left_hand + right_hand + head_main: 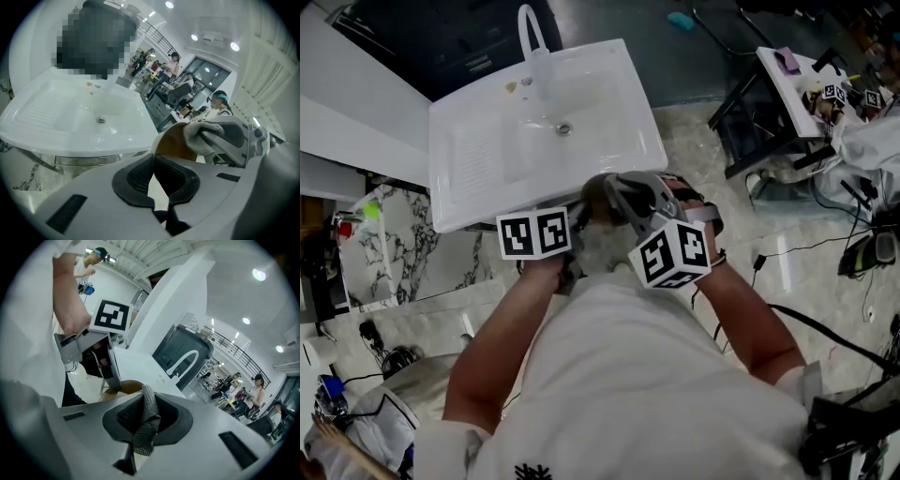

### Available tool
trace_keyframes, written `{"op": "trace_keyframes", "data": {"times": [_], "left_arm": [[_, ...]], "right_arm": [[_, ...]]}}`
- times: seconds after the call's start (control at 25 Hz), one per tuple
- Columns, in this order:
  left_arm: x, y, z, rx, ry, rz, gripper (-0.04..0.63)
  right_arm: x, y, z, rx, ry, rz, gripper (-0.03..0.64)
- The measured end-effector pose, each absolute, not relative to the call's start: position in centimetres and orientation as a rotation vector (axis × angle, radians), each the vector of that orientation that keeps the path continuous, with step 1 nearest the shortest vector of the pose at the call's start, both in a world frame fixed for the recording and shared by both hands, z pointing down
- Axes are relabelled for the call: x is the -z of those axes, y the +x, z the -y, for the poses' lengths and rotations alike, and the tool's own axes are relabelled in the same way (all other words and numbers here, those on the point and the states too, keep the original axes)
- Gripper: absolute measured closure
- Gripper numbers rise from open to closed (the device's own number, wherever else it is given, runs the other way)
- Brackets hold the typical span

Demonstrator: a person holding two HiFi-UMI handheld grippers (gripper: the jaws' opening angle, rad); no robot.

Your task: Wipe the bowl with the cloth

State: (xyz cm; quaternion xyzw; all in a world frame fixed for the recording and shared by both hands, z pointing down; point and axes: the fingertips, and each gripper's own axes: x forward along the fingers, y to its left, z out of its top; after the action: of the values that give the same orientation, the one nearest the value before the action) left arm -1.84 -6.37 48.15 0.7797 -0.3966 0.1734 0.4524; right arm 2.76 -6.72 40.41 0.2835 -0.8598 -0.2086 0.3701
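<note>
In the left gripper view my left gripper (153,161) is shut on the thin rim of a bowl (172,144), brown inside and pale outside. My right gripper (144,414) is shut on a grey knitted cloth (146,420). That cloth (200,135) lies bunched against the bowl's inner wall. In the right gripper view the bowl (125,387) sits just beyond the cloth, with the left gripper's fingers (112,376) on its rim. In the head view both grippers meet over the bowl (596,193), held in the air in front of the sink.
A white sink (487,150) with a curved faucet (530,33) stands just ahead of the grippers. A dark-framed table (787,84) with clutter is at the right, and cables (825,244) run over the marble floor. People stand in the background.
</note>
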Motion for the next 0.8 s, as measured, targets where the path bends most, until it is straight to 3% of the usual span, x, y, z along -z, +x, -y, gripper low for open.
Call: {"op": "trace_keyframes", "data": {"times": [0.8], "left_arm": [[-42.2, -1.1, 2.8, -0.173, 2.246, 0.300, 0.577]], "right_arm": [[-30.8, 2.8, 3.3, -0.015, 0.317, 3.015, 0.580]]}}
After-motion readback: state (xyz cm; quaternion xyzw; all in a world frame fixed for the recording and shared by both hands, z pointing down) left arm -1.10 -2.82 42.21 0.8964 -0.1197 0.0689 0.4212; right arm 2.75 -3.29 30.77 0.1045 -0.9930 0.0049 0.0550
